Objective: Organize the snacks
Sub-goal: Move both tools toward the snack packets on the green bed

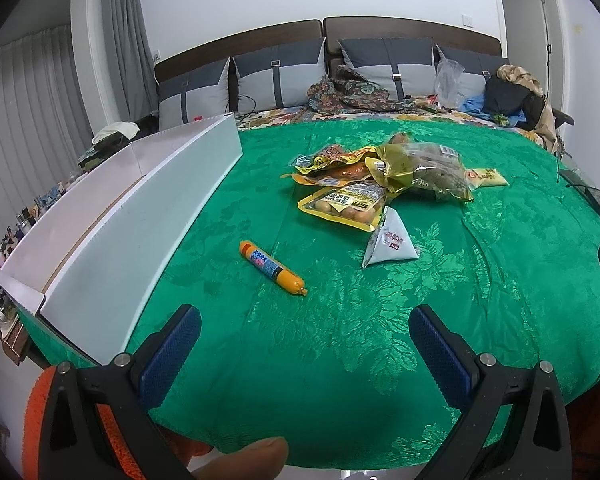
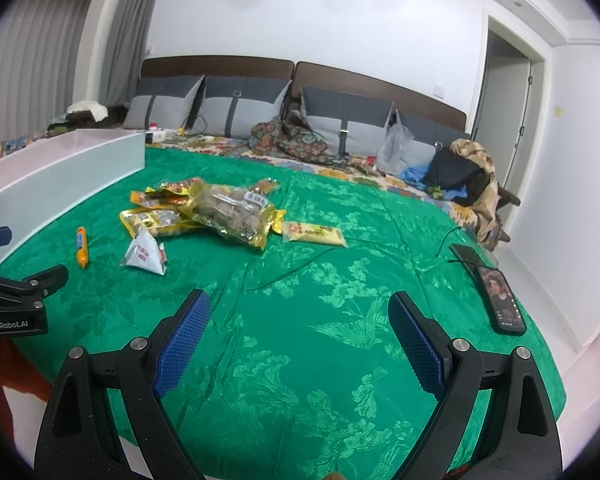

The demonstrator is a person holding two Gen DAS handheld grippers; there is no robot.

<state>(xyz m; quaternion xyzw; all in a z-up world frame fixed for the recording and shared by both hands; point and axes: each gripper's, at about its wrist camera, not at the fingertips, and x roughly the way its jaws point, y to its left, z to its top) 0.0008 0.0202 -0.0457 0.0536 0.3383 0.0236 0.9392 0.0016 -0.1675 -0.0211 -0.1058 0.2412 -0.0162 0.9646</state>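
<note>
Left wrist view: the left tongs [image 1: 304, 344] hung spread and empty at lower centre, lined toward the sausage [image 1: 271, 267] at mid-frame; the box [image 1: 148, 216] waited left, likely the destination.

Right wrist view: the right tongs [image 2: 298, 340] gaped empty; the snacks [image 2: 220, 210] lay heaped upper left on the bed [image 2: 340, 320].

Evenly lit, cool indoor light from overhead; moderately bright, nothing blown out. Soft sheen across the green bedspread [image 1: 380, 280], faint glare on the clear snack wrappers [image 1: 420, 164]. Diffuse shadow near the bottom edge of the left wrist view. Strong fisheye bending: headboard [image 2: 220, 66] and white box [image 1: 148, 208] curved, black vignette in the corners. Centre sharp, rims slightly smeared, mild grain on the walls.
</note>
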